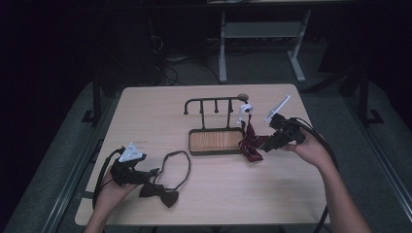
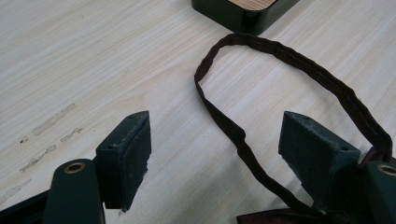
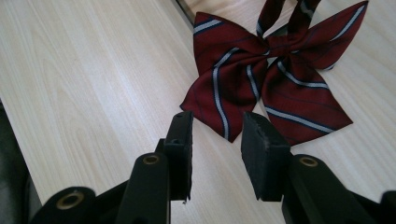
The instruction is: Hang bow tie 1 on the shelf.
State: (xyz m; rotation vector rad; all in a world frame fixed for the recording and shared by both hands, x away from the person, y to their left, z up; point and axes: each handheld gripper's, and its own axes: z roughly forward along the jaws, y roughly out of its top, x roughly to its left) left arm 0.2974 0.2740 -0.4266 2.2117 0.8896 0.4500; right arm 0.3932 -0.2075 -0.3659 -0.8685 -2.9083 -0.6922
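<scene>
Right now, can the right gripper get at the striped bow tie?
Probably yes. The right gripper sits open just short of the striped bow tie, which lies flat on the table with nothing between the jaws and the nearest wing.

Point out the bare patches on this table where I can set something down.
Free: the far left corner of the table, left of the rack, and the near middle, between the dark bow tie and the right hand. Crowded: the striped bow tie against the tray with the right gripper, and the left gripper by the strap.

striped bow tie (image 3: 266, 79), tongs (image 3: 217, 140) seemingly apart
</scene>
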